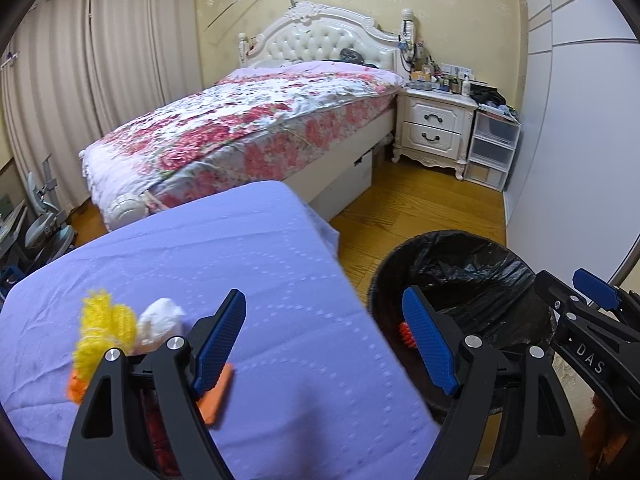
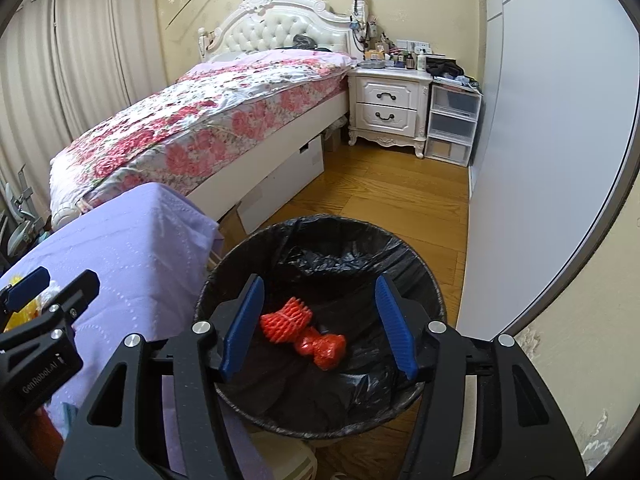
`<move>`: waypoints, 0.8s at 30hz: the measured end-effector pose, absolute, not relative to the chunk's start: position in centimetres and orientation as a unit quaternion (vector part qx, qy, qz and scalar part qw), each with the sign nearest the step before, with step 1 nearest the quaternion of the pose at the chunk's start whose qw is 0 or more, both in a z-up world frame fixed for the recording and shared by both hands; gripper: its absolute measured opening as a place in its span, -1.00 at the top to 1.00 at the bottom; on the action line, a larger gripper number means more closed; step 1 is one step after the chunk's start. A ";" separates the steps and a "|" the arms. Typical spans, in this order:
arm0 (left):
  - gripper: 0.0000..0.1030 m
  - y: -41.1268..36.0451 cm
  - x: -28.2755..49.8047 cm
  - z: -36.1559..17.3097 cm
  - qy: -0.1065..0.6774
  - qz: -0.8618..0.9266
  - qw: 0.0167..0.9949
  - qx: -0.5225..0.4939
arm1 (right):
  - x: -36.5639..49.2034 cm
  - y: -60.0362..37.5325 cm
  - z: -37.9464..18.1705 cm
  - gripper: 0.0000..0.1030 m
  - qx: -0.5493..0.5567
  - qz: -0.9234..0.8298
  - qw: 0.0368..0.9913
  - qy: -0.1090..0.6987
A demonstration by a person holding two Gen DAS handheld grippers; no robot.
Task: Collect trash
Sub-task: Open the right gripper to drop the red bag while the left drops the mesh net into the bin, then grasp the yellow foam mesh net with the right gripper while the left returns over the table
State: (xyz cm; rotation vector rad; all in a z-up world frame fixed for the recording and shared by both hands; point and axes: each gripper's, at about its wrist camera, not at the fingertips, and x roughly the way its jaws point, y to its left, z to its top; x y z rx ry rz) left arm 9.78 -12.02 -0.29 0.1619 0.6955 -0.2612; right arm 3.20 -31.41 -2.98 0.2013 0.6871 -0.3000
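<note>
**Q:** Where is the trash?

**A:** Red netting (image 2: 303, 334) lies inside the black-lined bin (image 2: 416, 256) on the wood floor (image 2: 384, 196); yellow yarn (image 1: 102, 326), a white wad (image 1: 160, 320) and an orange scrap (image 1: 218, 394) sit on the lavender-covered table (image 1: 248, 248).

**Q:** And the grippers?

**A:** The right gripper (image 2: 320, 328) tilts down over the bin, jaws apart, empty. The left gripper (image 1: 328, 340) angles over the table's edge, jaws wide, gripping nothing.
</note>
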 end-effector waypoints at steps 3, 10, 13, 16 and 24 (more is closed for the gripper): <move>-0.52 -10.0 9.1 0.3 0.336 -0.112 0.932 0.075 | 2.8 -29.9 -2.6 -0.11 0.096 -0.131 0.928 0.336; -0.52 -4.3 7.7 1.3 0.331 -0.069 0.939 0.064 | 2.6 -25.3 -1.7 -0.11 0.079 -0.087 0.935 0.335; -0.52 -1.1 7.3 1.9 0.325 -0.041 0.943 0.053 | 2.8 -23.1 -1.1 -0.11 0.069 -0.067 0.938 0.332; -0.52 2.0 7.1 2.1 0.324 -0.012 0.945 0.041 | 3.1 -20.7 -0.6 -0.11 0.063 -0.041 0.941 0.331; -0.52 9.4 6.7 1.4 0.327 0.060 0.943 0.026 | 4.5 -13.8 0.1 -0.11 0.028 0.023 0.941 0.336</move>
